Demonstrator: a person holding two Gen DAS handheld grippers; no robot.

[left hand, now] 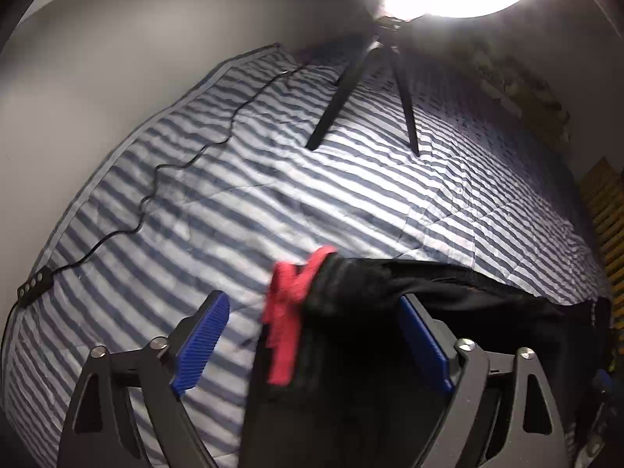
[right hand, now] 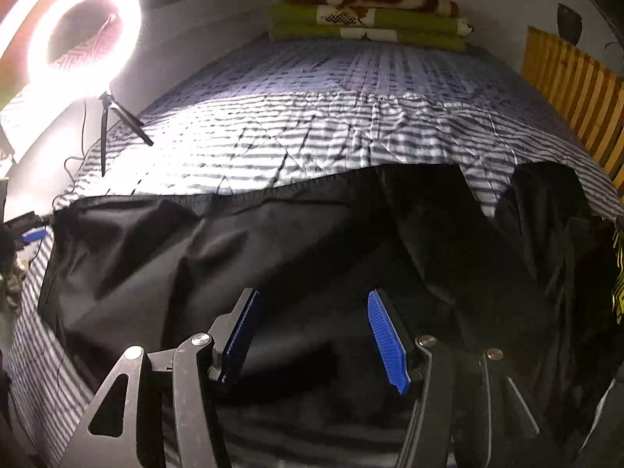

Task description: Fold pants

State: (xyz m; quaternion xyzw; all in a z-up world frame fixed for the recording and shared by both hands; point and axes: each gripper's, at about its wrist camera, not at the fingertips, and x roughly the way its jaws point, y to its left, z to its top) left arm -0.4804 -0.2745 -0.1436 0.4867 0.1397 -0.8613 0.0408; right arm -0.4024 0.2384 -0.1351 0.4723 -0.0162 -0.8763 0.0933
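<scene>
Early stage, by the look of it. Left gripper (left hand: 316, 331) spread wide at waistband end of black pants (right hand: 273, 257), red drawstring (left hand: 288, 312) between the fingers, nothing pinched. Pants spread across near edge of striped quilt (right hand: 312, 132), legs splayed and rumpled, no fold visible. Right gripper (right hand: 316, 335) spread too, over mid fabric, gripping nothing. All folds probably left. No brands, labels or readable writing anywhere.

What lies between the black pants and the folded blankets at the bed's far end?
Only bare striped quilt lies between the pants and blankets, in the right wrist view.
</scene>
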